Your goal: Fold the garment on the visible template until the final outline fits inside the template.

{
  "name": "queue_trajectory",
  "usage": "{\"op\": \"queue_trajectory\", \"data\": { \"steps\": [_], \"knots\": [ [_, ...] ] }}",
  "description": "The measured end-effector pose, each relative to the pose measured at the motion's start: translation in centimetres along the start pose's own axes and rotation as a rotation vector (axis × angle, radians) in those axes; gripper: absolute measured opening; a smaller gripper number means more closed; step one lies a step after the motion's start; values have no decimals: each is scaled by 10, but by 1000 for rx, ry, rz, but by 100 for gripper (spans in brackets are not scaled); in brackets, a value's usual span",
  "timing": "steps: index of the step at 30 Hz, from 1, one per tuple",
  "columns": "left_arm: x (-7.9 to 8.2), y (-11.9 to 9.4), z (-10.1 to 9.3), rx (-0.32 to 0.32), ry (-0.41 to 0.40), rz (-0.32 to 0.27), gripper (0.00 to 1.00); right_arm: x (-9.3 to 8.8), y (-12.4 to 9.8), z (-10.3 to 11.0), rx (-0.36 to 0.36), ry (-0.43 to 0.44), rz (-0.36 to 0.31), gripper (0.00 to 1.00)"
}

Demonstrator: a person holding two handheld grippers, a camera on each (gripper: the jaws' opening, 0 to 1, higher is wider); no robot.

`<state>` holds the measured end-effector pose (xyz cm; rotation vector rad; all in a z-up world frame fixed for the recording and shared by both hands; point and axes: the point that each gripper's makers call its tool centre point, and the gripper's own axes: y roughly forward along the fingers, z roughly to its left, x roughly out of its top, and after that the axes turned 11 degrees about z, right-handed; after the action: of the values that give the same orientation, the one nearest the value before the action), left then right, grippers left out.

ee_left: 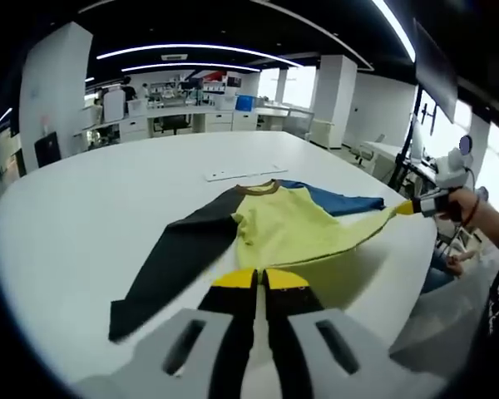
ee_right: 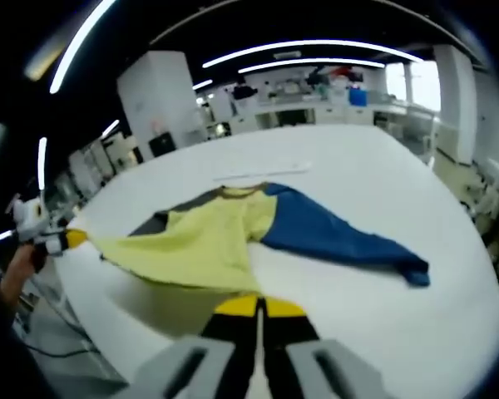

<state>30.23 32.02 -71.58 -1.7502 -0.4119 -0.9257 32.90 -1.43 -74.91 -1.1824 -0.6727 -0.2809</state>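
Observation:
A long-sleeved garment with a yellow body (ee_left: 291, 224) (ee_right: 208, 241), a brown collar (ee_left: 258, 188), a black sleeve (ee_left: 175, 266) and a blue sleeve (ee_right: 333, 233) lies on the white table (ee_left: 108, 208) (ee_right: 382, 166). Its yellow hem is raised off the table and stretched between both grippers. In the left gripper view my left gripper (ee_left: 260, 279) is shut on one hem corner. The right gripper (ee_left: 424, 204), held by a hand, pinches the other corner. In the right gripper view my right gripper (ee_right: 259, 307) is shut on the hem, and the left gripper (ee_right: 58, 241) holds the far corner.
A thin white strip (ee_left: 245, 174) (ee_right: 262, 172) lies on the table just beyond the collar. The table edge runs close under the lifted hem. Desks, pillars and office chairs stand in the background (ee_left: 200, 116). A person's arm (ee_left: 491, 229) reaches in at the right.

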Motion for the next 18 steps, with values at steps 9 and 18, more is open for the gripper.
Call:
{"op": "queue_trajectory", "data": {
  "steps": [9, 18],
  "knots": [
    [-28, -10, -19, -32, -2, 54, 0, -15, -18, 2, -15, -29, 1, 0],
    [-60, -13, -34, -61, -5, 123, 0, -44, -21, 2, -51, -114, 49, 0]
  ]
}}
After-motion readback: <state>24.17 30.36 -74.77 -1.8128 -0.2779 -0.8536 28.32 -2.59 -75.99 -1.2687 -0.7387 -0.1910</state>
